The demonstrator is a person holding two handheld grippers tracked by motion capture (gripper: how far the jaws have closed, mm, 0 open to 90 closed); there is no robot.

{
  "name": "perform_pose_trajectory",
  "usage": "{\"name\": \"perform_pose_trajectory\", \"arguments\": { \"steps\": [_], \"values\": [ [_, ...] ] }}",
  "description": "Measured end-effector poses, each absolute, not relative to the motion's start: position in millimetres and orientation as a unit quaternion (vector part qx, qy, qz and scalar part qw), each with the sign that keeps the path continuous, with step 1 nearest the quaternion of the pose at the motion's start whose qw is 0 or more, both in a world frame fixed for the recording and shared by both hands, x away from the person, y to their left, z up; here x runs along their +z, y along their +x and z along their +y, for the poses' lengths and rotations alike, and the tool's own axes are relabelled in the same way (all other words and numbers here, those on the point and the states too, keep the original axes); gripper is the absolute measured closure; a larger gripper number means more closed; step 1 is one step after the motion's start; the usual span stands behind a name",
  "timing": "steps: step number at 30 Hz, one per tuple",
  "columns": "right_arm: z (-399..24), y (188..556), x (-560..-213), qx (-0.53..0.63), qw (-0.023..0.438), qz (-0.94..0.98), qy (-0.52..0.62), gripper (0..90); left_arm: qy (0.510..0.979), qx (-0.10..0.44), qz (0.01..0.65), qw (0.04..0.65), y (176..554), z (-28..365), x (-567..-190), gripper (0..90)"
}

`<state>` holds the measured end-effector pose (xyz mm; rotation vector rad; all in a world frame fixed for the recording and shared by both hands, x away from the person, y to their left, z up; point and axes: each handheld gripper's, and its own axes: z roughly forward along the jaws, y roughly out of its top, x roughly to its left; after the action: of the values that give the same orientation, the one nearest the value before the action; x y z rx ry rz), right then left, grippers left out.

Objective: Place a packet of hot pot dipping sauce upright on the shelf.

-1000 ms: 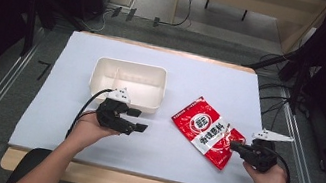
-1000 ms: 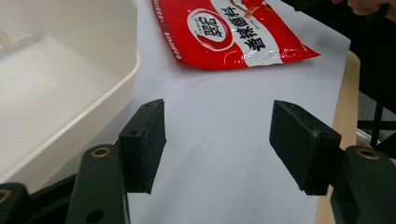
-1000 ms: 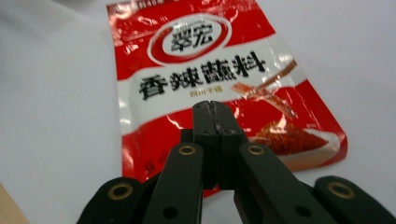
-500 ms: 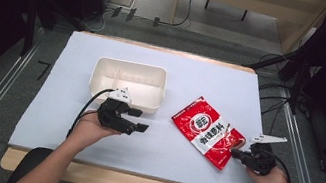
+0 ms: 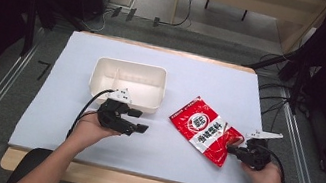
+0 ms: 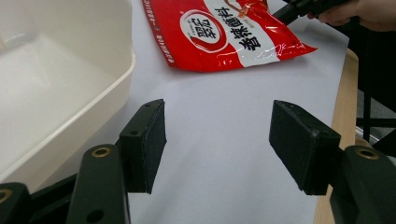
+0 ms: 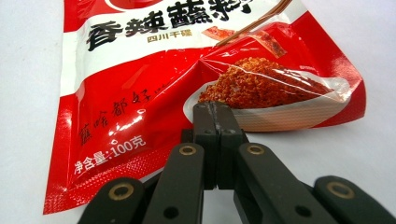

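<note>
I take the cream tray (image 5: 127,85) as my landmark; it sits on the white-covered desk (image 5: 204,78), toward the far left of the sheet. Just in front of the tray's near wall I hold the left tool (image 5: 138,121), its jaws spread wide with nothing between them, pointing rightward across the desk. In the left gripper view the tray's wall (image 6: 70,93) rises close beside the left-hand jaw, and bare white sheet lies between the two pads (image 6: 149,140). A black cable (image 5: 87,108) loops from this tool back along my left hand (image 5: 88,131).

To the right of the tray, well apart from it, the red sachet (image 5: 204,134) lies flat on the sheet, set at a slant, with a white band and dark lettering across it. Nothing lies between the tray and the sachet; the open stretch of desk there is bare sheet.

Farther right again, at the sachet's near-right corner, my right tool (image 5: 233,149) has its jaws pressed together. In the right gripper view they meet right at the sachet's bottom edge (image 7: 215,70), but I cannot tell whether any of the foil is pinched between them or whether they merely sit closed against it. My right hand (image 5: 263,175) is behind the tool, near the desk's front-right edge.

Beyond the desk, cables (image 5: 273,85) trail over the grey floor.
</note>
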<state>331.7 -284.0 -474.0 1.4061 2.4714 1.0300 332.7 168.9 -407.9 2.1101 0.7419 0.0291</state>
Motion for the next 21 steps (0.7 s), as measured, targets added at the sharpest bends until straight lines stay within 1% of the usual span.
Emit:
{"name": "perform_pose_trajectory", "arguments": {
  "steps": [12, 17, 18, 21],
  "values": [
    [-250.0, 343.4, -473.0, 0.343, 0.051, 0.823, 0.45, 90.0, 0.846, 0.015, 0.299, 0.442, 333.4, 170.2, -408.1, 37.9],
    [-249.4, 347.7, -464.4, 0.343, 0.054, 0.826, 0.444, 90.0, 0.844, 0.014, 0.301, 0.444, 333.2, 172.4, -407.8, 38.1],
    [-254.4, 351.9, -455.6, 0.356, 0.074, 0.818, 0.446, 90.0, 0.842, 0.015, 0.303, 0.446, 332.7, 173.5, -408.2, 38.1],
    [-258.1, 367.1, -450.9, 0.353, 0.095, 0.811, 0.457, 90.0, 0.841, 0.016, 0.305, 0.447, 331.6, 174.9, -407.7, 38.3]
  ]
}}
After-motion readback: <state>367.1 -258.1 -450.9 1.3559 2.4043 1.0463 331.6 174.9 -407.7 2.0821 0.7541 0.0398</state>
